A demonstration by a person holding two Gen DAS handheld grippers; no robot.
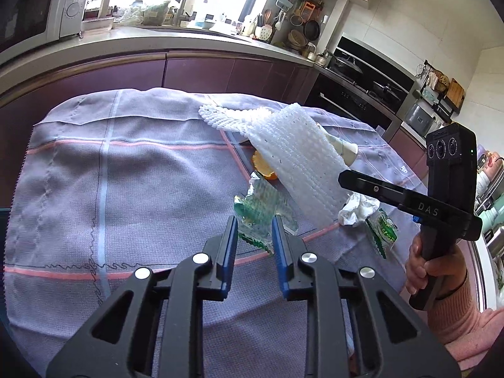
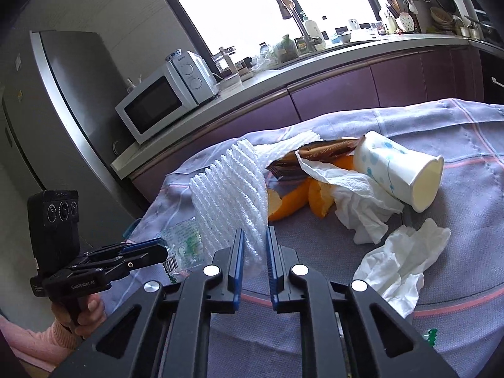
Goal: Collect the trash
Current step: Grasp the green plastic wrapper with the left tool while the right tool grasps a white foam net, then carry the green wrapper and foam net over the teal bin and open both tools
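The left gripper [image 1: 254, 225] pointed forward and down, its blue-padded jaws drawn close together and pinching a crumpled green-and-clear wrapper [image 1: 256, 209] between them. The right gripper [image 2: 255, 239] sloped downward as well, its jaws nearly together and clamped on the edge of a white foam net [image 2: 230, 195]. Each tool was held by its black handle in a hand [image 1: 423, 264] whose fingers wrapped the grip, a pink sleeve [image 1: 463, 318] covering the wrist.

Matt woven tablecloth [image 1: 126, 189], ribbed white foam net [image 2: 230, 189], crinkled glossy plastic wrapper [image 1: 258, 211].
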